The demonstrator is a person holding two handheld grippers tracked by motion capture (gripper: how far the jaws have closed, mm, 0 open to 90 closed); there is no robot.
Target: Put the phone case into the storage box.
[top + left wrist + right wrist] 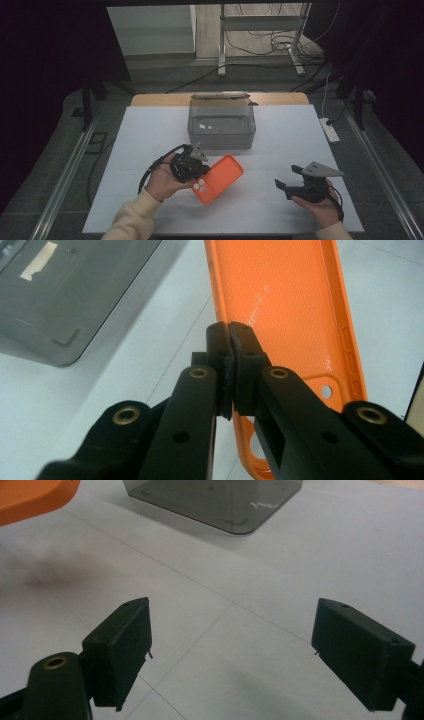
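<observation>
Just below the middle of the high view, the left gripper (192, 167) has its jaws pinched together on one long edge of an orange phone case (218, 180), at the camera-cutout end. In the left gripper view the two black jaws meet on the case's left rim (220, 315), with its open inner side facing the camera. A soft shadow on the white table (150, 135) in the upper left of the right gripper view suggests the case (35, 497) is held clear of the surface, though contact cannot be ruled out. In the high view its long axis runs diagonally, from the cutout end at lower left, near the left hand (162, 181), up to the plain end at upper right. That plain end points toward the smoky translucent box (221, 125) in the upper middle of the frame, which stands open with its lid tipped back. The box lies just beyond the case, up-frame of it, so the left gripper is clearly the nearer one. The right gripper (292, 182) sits at the lower right, well apart from the case, jaws spread wide and holding nothing.
</observation>
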